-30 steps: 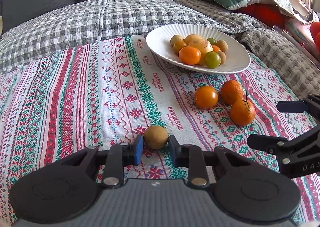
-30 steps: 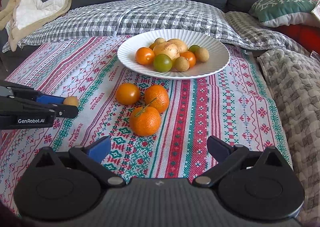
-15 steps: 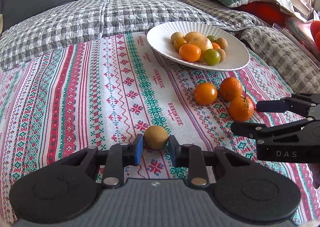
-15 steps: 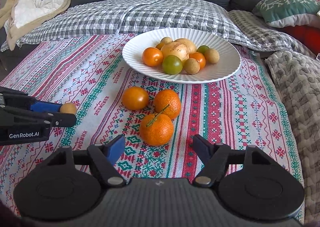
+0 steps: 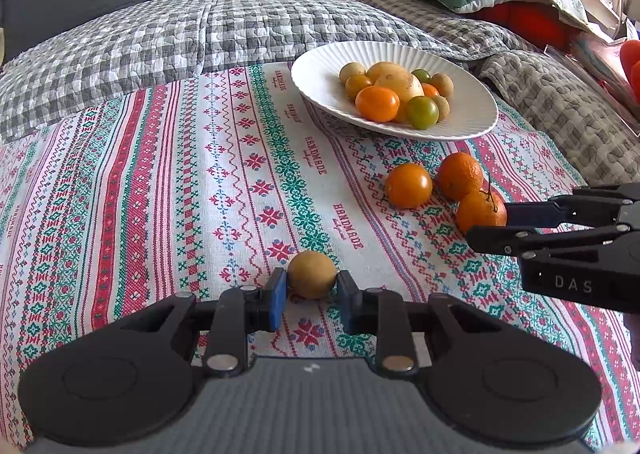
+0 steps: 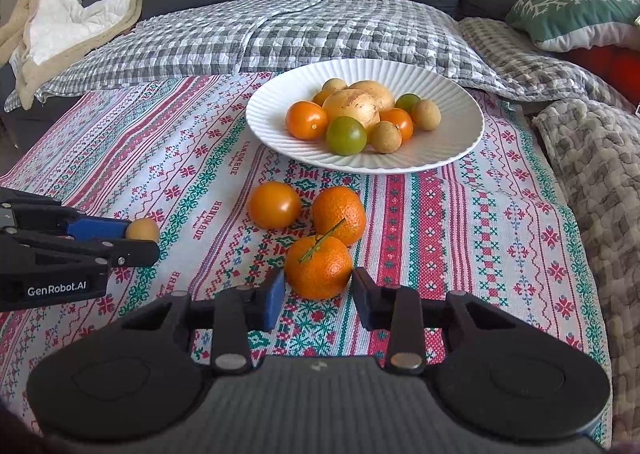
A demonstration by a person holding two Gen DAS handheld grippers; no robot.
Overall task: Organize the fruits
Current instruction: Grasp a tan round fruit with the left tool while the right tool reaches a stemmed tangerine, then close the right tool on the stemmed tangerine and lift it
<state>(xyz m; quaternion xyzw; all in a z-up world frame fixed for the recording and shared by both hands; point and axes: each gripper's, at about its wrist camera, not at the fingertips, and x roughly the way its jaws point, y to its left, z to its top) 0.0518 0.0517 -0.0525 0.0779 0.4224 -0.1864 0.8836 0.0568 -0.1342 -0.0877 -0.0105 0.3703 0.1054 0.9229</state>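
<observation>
My left gripper (image 5: 312, 282) is shut on a small tan round fruit (image 5: 312, 273) that rests on the patterned cloth. Its side shows in the right wrist view (image 6: 143, 240). My right gripper (image 6: 319, 288) is closing, with a stemmed mandarin (image 6: 319, 266) between its jaws. Both pads touch the fruit's sides. Just behind the mandarin lie a second mandarin (image 6: 339, 213) and an orange tomato (image 6: 274, 205). Farther back, a white ribbed plate (image 6: 440, 141) holds several fruits: orange, green, tan and yellow.
The striped red, green and white cloth (image 5: 160, 181) covers the work surface. Behind it lie a grey checked quilt (image 6: 280, 33) and a dark sofa back. A green cushion (image 6: 576, 9) and a woven grey blanket (image 6: 592, 157) sit at the right.
The right gripper moved forward a little and its jaws narrowed from wide open to the sides of the stemmed mandarin. The left gripper stayed shut on the tan fruit.
</observation>
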